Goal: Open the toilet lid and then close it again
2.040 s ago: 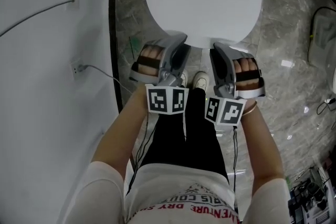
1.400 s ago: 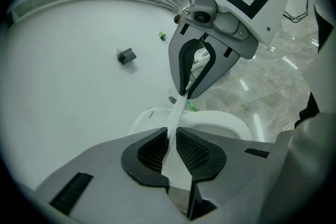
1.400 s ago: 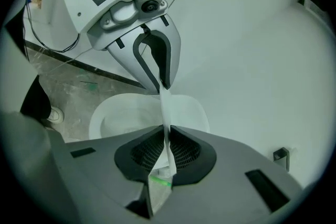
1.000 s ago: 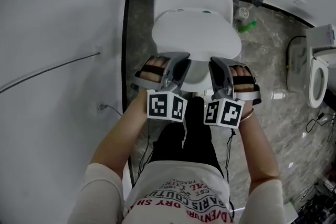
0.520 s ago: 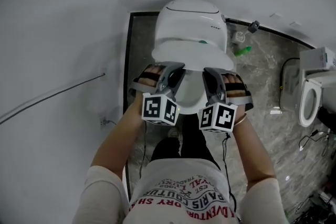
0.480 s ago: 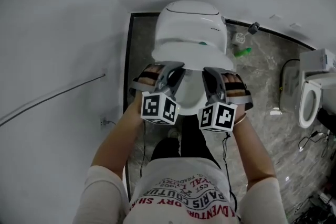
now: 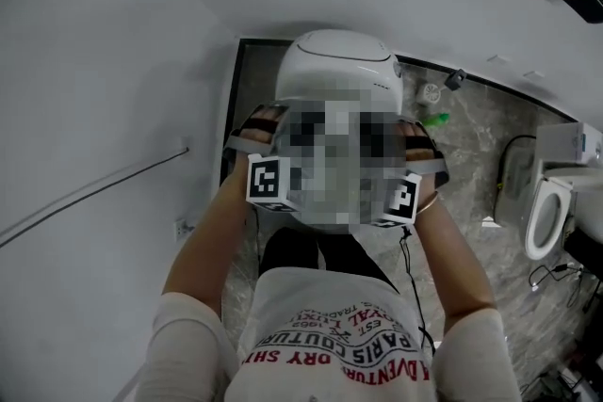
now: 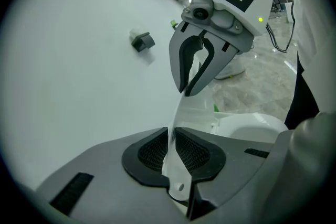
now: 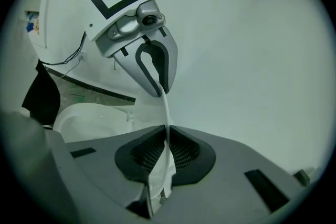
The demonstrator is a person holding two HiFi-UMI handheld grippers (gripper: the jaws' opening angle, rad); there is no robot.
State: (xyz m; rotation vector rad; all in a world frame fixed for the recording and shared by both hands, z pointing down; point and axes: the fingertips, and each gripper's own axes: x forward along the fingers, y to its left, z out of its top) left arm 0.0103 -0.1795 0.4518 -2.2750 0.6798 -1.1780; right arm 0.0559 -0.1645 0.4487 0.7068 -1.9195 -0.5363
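The white toilet (image 7: 334, 61) stands against the wall. Its thin lid (image 8: 181, 113) is raised on edge, and its rim runs between both grippers. My left gripper (image 8: 171, 139) has its pads on the rim; its jaws are opening slightly with the rim still pressed between them. My right gripper (image 9: 168, 136) is shut on the same rim (image 9: 164, 107), a little farther along. Each gripper view shows the other gripper on the rim ahead. The seat (image 9: 89, 115) lies uncovered below. In the head view a mosaic patch hides the lid and the jaws; only the marker cubes (image 7: 267, 181) (image 7: 405, 198) show.
A white wall with a cable (image 7: 94, 188) and a socket (image 7: 182, 226) runs close on the left. A green bottle (image 7: 433, 120) lies on the grey marble floor right of the toilet. A second toilet (image 7: 546, 217) stands at the far right. The person's legs are in front of the bowl.
Both grippers have risen and moved toward the tank with the lid's front edge between them. The lid has swung from lying flat to standing steeply.
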